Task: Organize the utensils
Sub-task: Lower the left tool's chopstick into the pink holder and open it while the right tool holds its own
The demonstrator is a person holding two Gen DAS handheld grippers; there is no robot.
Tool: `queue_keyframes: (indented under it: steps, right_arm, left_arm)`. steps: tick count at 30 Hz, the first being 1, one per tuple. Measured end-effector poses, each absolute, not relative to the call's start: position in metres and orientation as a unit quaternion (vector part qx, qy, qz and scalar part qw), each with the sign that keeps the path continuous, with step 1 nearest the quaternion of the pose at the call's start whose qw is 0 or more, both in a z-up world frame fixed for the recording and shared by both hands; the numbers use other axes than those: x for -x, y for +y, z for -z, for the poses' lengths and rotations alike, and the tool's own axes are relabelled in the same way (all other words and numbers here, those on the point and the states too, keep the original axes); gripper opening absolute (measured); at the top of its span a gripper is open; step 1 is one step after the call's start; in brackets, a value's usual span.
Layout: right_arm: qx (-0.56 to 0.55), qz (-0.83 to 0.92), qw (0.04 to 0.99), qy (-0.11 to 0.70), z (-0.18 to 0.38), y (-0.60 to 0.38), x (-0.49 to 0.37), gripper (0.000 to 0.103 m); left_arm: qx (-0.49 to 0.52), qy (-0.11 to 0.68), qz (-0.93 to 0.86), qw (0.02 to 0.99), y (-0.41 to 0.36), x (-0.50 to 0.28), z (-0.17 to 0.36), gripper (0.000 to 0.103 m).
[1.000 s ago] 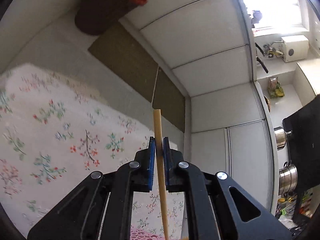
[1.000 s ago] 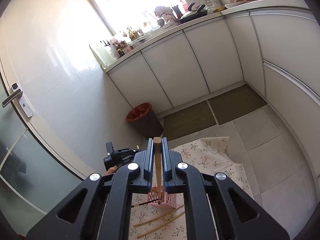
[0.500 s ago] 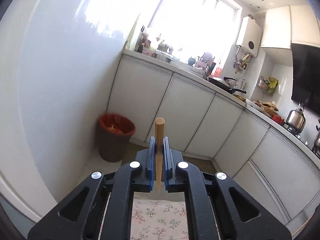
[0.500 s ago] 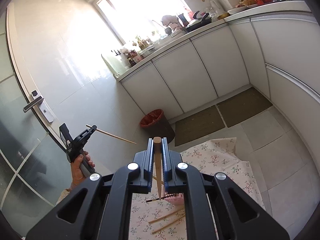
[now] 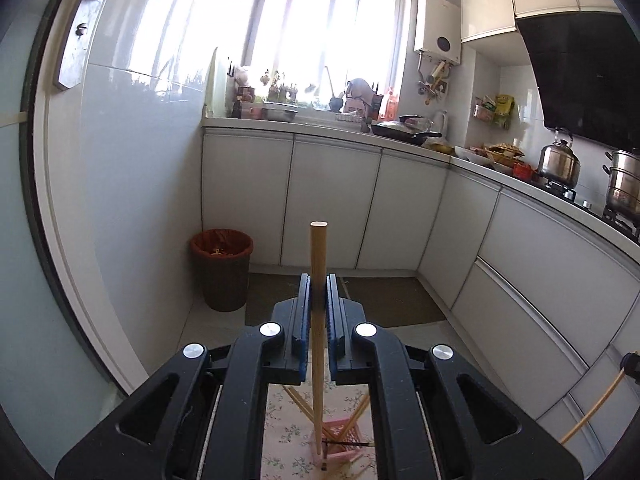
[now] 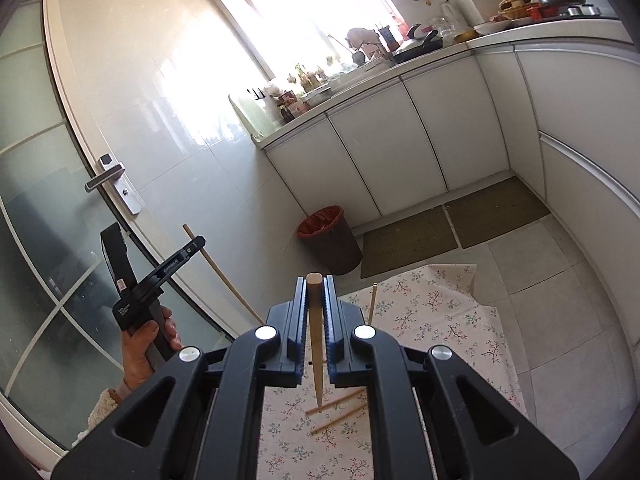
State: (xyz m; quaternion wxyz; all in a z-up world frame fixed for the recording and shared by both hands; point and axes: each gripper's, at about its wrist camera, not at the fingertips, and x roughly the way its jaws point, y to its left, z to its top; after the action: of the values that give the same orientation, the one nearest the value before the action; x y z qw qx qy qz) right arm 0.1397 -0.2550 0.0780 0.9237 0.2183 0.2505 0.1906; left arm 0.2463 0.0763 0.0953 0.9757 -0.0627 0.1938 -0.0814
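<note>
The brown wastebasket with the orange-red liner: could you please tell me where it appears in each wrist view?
Left wrist view: the brown wastebasket with the orange-red liner stands left of centre, in the corner against the white cabinets.
Right wrist view: it sits just above centre, beyond the shut right gripper.
Shared landmark: the dark olive floor mat lies right beside it in both.

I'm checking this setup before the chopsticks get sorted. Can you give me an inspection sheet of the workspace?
Surface: floral cloth spread on the tiled floor.
Job's things: pink holder with chopsticks leaning in it; loose chopsticks on the cloth.
Clutter: nothing seen on the cloth.
Grippers: left gripper shut on a chopstick; right gripper shut on another chopstick.
Cables: nothing seen.
Surroundings: bin, white cabinets, crowded counter, glass door.
</note>
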Motion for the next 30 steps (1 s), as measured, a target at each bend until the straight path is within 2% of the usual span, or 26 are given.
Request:
queue_keyframes:
  steps: [6,15,24,25,26,27,28,30]
  right_arm:
    - [-0.207,-0.192,0.92,0.271,-0.06,-0.255,-0.136,0.008]
    - [-0.207,-0.189,0.916,0.289,-0.034,-0.257,-0.148,0.008]
    - [-0.219,-0.18,0.908,0.309,-0.017,-0.258,-0.164,0.008]
    - [-0.219,-0.181,0.908,0.308,-0.017,-0.256,-0.165,0.008]
    - [-0.218,-0.18,0.909,0.306,-0.019,-0.255,-0.166,0.008]
    - [-0.216,-0.179,0.911,0.303,-0.02,-0.253,-0.167,0.008]
    - [-0.215,-0.178,0.912,0.3,-0.023,-0.252,-0.168,0.008]
    - [-0.214,-0.175,0.915,0.294,-0.028,-0.248,-0.171,0.008]
  left_arm:
    - [0.076,0.211,0.076,0.971,0.041,-0.258,-0.069,0.006]
    - [0.035,0.218,0.02,0.975,0.007,-0.285,0.007,0.006]
    - [0.017,0.286,0.018,0.958,0.001,-0.3,0.07,0.008]
    - [0.023,0.307,0.026,0.951,0.003,-0.303,0.072,0.012]
    - [0.029,0.323,0.028,0.946,0.007,-0.304,0.073,0.026]
    - [0.037,0.327,0.03,0.944,0.012,-0.302,0.071,0.033]
    - [0.046,0.316,0.03,0.947,0.017,-0.296,0.065,0.039]
    - [0.06,0.29,0.029,0.955,0.026,-0.283,0.049,0.044]
